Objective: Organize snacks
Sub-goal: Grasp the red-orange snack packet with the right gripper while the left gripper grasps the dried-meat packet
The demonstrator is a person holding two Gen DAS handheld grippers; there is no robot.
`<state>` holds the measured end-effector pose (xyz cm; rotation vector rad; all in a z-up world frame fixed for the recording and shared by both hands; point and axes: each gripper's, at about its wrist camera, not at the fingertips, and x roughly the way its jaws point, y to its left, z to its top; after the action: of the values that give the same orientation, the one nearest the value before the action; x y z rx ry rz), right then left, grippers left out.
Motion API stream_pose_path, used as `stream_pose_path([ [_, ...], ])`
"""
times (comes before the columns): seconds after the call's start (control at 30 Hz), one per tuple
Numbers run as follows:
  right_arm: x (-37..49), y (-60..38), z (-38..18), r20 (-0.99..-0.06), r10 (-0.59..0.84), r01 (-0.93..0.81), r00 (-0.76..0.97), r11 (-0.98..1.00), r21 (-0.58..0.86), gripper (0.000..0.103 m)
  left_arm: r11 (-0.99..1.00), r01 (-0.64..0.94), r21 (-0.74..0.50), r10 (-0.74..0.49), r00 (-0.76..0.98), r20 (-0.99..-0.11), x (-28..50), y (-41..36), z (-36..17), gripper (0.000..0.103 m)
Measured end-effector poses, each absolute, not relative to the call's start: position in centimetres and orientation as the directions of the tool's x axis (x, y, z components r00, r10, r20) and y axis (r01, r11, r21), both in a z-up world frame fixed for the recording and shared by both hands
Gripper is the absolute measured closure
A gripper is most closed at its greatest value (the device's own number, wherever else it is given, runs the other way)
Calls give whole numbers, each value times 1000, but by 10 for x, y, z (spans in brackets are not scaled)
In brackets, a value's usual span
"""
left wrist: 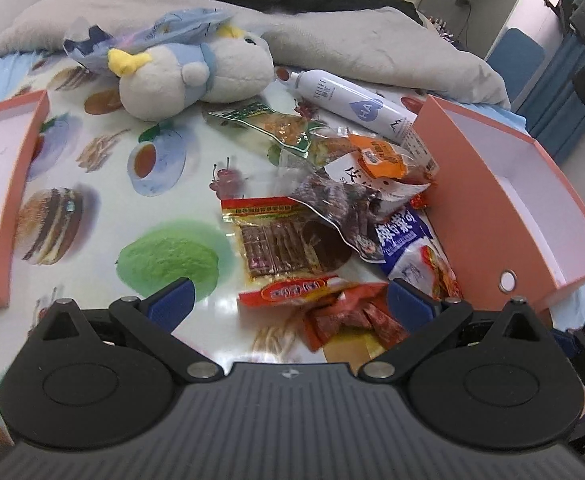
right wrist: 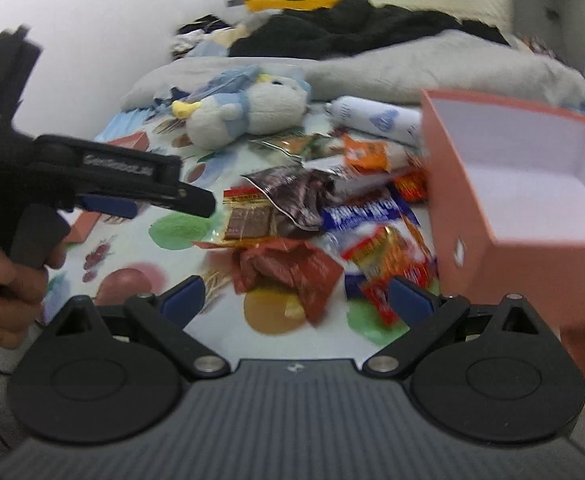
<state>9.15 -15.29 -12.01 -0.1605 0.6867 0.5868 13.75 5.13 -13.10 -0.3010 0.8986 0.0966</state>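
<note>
Right gripper [right wrist: 294,294]: bottom of frame, blue-padded fingers spread wide, nothing between them.
Left gripper [right wrist: 196,202]: left of frame, gripped by a hand [right wrist: 2,292]; whether its jaws are apart cannot be told.
Snack pile [right wrist: 312,220]: centre, overlapping packets on the printed sheet [right wrist: 132,280].
Red packet [right wrist: 288,272]: nearest, between the right gripper's fingers.
Pink box [right wrist: 472,216]: right, open, white inside, beside the pile.
Plush toy [right wrist: 248,114]: upper centre.
White spray can [right wrist: 376,118]: lying right of the toy.
</note>
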Motion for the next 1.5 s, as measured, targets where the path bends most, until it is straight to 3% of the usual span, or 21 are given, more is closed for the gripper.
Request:
stream_pose_path([
  [0.13, 105, -136, -126, -631, 475, -637, 613, 770, -39, 11, 955, -207, -214, -45, 610, -791, 158, 62, -151, 0],
  [0.2, 111, -128, -130, -639, 480, -669, 601, 739, -74, 19, 957, -203, -208, -46, 602, -797, 167, 63, -159, 0],
  [0.5, 133, -96, -150, -682, 500, -806, 534, 546, -230, 20, 969, -186, -160, -32, 552, -833, 213, 66, -192, 1],
  [0.77, 152, -80, -174, -736, 496, -864, 460, 442, -242, 20, 986, -140, -93, -7, 516, -856, 241, 61, -214, 1],
  [1.0, 156, -78, -187, -765, 492, -880, 416, 431, -201, 28, 990, -130, -56, 19, 513, -858, 247, 50, -223, 2],
  [1.07, 157, -78, -187, -765, 491, -875, 418, 442, -194, 34, 992, -126, -28, 41, 512, -858, 246, 44, -224, 2],
  [1.2, 158, -81, -187, -770, 493, -865, 405, 480, -148, 60, 994, -113, 10, 68, 516, -854, 245, 36, -226, 6],
  [1.5, 156, -88, -184, -767, 479, -823, 427, 558, -110, 64, 995, -102, -5, 51, 533, -845, 238, 39, -219, 21],
])
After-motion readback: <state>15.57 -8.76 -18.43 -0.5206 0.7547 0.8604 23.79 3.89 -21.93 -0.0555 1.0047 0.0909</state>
